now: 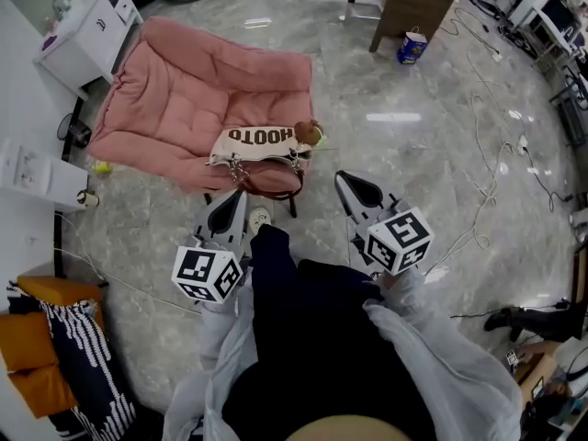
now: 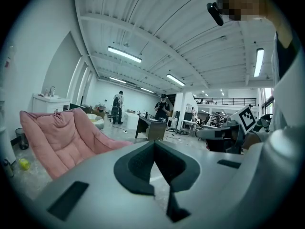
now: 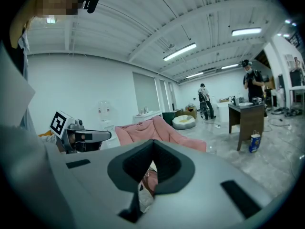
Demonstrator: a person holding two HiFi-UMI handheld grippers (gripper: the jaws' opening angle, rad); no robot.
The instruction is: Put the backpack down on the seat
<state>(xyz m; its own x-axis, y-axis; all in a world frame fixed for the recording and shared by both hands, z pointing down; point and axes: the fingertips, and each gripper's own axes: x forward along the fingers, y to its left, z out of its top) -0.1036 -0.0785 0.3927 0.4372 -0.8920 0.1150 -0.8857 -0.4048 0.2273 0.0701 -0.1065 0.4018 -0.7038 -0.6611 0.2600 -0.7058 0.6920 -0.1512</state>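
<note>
Backpack point(image 1: 262, 147) lies on front edge of pink chair point(image 1: 175, 90), straps hanging over the rim; looks set down, task likely done. Left gripper point(image 1: 230, 211) and right gripper point(image 1: 356, 191) both pinched closed on nothing, held apart from chair, probably because nothing is left to carry.

Pink seat point(image 1: 184, 90); cream, brown-trimmed backpack point(image 1: 262, 143); grey marbled floor point(image 1: 413, 173).

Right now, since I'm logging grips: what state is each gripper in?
Left gripper: closed, holding nothing.
Right gripper: closed, holding nothing.
</note>
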